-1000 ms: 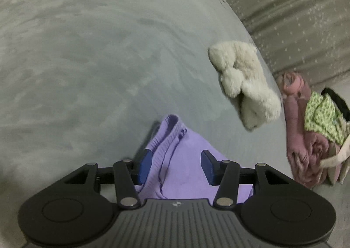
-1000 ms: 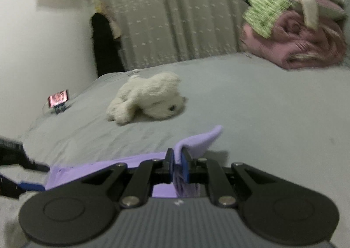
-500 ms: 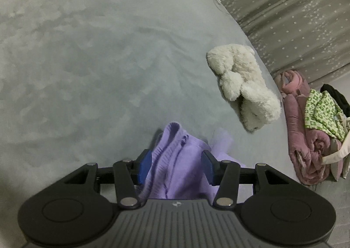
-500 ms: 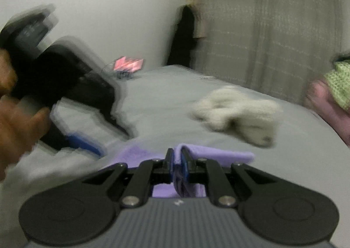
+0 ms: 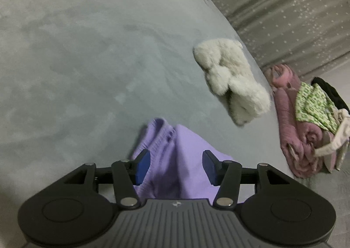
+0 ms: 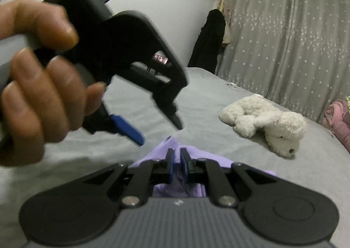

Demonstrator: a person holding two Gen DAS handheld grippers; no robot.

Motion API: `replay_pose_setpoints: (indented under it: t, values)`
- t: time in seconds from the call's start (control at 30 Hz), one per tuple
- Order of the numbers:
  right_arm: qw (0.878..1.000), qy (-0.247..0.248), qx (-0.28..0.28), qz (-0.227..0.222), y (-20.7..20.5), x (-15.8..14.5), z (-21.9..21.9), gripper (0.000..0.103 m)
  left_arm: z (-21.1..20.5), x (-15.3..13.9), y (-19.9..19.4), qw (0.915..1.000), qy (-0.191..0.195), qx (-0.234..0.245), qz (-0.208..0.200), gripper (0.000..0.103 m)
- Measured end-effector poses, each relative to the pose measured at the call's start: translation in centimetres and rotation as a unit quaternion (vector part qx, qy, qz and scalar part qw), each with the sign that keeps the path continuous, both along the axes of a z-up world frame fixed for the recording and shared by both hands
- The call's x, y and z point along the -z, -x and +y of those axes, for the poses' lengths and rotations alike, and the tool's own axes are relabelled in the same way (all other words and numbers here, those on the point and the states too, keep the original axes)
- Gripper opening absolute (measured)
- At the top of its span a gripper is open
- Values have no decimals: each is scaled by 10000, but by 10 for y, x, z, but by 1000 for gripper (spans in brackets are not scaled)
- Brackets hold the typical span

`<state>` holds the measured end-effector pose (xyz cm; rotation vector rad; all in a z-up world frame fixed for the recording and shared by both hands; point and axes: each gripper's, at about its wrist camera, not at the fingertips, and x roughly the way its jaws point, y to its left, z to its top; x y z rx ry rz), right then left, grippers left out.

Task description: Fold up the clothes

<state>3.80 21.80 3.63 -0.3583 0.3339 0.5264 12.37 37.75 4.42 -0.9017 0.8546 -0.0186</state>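
Note:
A lilac knit garment [image 5: 175,160] lies bunched on the grey bed sheet [image 5: 76,62]. My left gripper [image 5: 176,169] is open and hovers just above it, fingers either side of a raised fold. In the right wrist view the garment [image 6: 210,158] is pinched between the shut fingers of my right gripper [image 6: 177,167]. The left gripper [image 6: 159,129], held by a hand, hangs open just above and left of that fold.
A white plush dog [image 5: 231,79] lies on the bed to the right, also in the right wrist view [image 6: 266,123]. A pile of pink, green and black clothes [image 5: 306,125] sits beyond it. Grey starred curtains [image 6: 284,40] hang behind.
The right gripper has carried its pinched end of the lilac garment over towards the left gripper, doubling the cloth. The left gripper stays open above it.

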Motion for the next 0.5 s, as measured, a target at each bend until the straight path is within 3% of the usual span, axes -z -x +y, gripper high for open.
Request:
replay_pose_setpoints:
  t: [0.2,0.27,0.33,0.4,0.43,0.5]
  values:
    - [10000,29,-50,-41,8,2,-7,8,-8,29,-18,9984,447,337,71,51]
    - [9999,74,-41,-87,8,2,-7,8,-6,31,-18,9974,620,357,-114,50]
    - [9999,59,-53,-106,9,3,-9,8,-7,25,-18,9974,474,446,-304,49]
    - [9999,40,-117,-97,11,2,-11,8,-9,21,-20,9978,172,545,-350,42]
    - [9998,30,-154,-89,12,1,-12,8,-9,22,-21,9976,84,601,-338,33]
    - [9997,83,-214,-123,15,2,-10,8,-8,27,-23,9970,116,707,-303,20]
